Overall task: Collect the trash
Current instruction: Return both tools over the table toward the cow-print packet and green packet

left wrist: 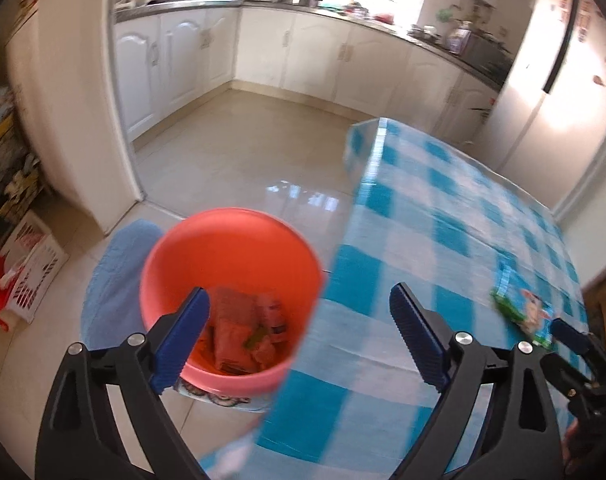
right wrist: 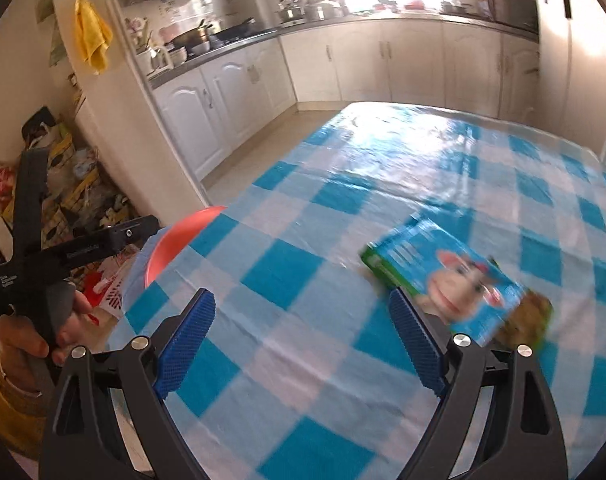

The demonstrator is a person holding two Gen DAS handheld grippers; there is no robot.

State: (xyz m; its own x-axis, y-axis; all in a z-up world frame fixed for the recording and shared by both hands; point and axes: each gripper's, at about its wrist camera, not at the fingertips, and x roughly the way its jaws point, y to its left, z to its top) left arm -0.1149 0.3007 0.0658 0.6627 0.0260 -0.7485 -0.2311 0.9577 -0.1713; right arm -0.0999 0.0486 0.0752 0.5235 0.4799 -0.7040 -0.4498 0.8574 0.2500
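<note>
Blue-checked worktop (right wrist: 303, 240) under my right gripper (right wrist: 303, 336), jaws spread, empty. One cartoon-cow carton (right wrist: 455, 280) just right of its right finger; print blurred, unreadable. My left gripper (left wrist: 299, 332) released above one pink bucket (left wrist: 231, 240) holding wrappers.

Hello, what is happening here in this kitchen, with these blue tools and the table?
A person is clearing trash from a table covered with a blue checked cloth, using one pair of tongs in each hand. The left tongs are open and empty above a pink bucket beside the table, which already holds some wrappers. The right tongs are also open, close to a blue carton with a cartoon cow lying on the table. The carton is not yet gripped.
</note>
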